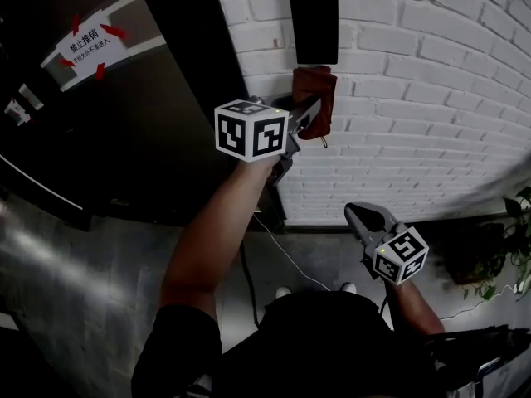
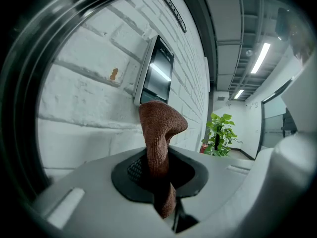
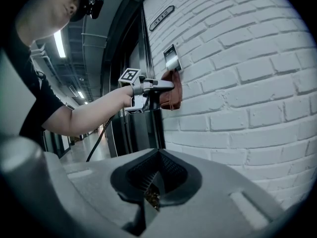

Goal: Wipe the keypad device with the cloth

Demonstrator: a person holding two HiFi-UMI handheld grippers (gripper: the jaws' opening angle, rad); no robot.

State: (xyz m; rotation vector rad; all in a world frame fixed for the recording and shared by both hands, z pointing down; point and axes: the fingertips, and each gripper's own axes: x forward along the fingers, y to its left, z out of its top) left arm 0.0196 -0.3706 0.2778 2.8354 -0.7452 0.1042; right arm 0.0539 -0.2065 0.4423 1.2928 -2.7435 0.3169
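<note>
The keypad device point(image 1: 313, 21) is a black glossy panel fixed to the white brick wall point(image 1: 431, 98). A brown cloth point(image 1: 314, 102) hangs just under its lower edge, against the bricks, with my left gripper point(image 1: 300, 121) shut on it. In the left gripper view the cloth point(image 2: 158, 133) rises from between the jaws and its folded top reaches the bottom of the keypad device point(image 2: 157, 73). My right gripper point(image 1: 367, 220) hangs lower and to the right, away from the wall, shut with nothing held. The right gripper view shows the left gripper point(image 3: 148, 89), the cloth point(image 3: 172, 96) and the keypad device point(image 3: 171, 58).
A dark door frame point(image 1: 191, 73) stands left of the brick wall, with a white notice point(image 1: 87, 46) taped on beside it. A potted plant point(image 1: 513, 247) stands on the floor at right. A thin cable point(image 1: 286, 257) runs across the floor. A small plaque point(image 2: 173, 11) sits above the device.
</note>
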